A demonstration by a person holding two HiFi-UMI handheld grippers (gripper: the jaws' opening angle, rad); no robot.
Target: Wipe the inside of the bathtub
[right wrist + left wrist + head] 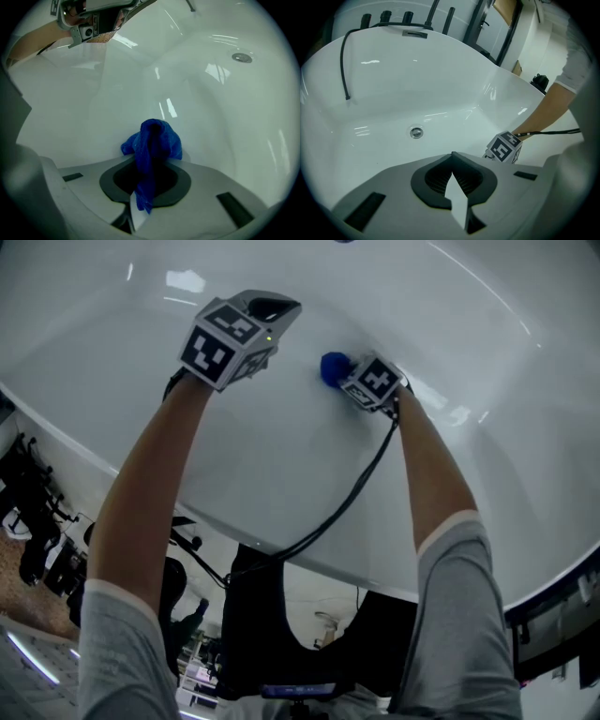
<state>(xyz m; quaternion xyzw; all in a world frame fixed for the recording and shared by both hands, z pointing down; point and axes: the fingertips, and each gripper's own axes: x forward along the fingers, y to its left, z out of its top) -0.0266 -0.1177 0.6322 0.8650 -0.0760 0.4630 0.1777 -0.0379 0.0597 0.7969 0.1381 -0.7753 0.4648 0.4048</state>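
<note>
Bathtub [281, 474] is big and white, and both your arms reach down into it. Your left hand-held gripper [452, 161] hangs over the tub's side wall. Its jaws are shut together with nothing between them. Your right hand-held gripper [354, 381] is deeper in the tub, and its jaws are squeezed tight on a blue cloth [152, 140]. The cloth is bunched up, pokes out past the jaws and sits against the white wall. A thin black cable [347, 501] runs back from the right hand-held gripper. The small round drain [416, 132] sits on the tub floor, well apart from the cloth.
</note>
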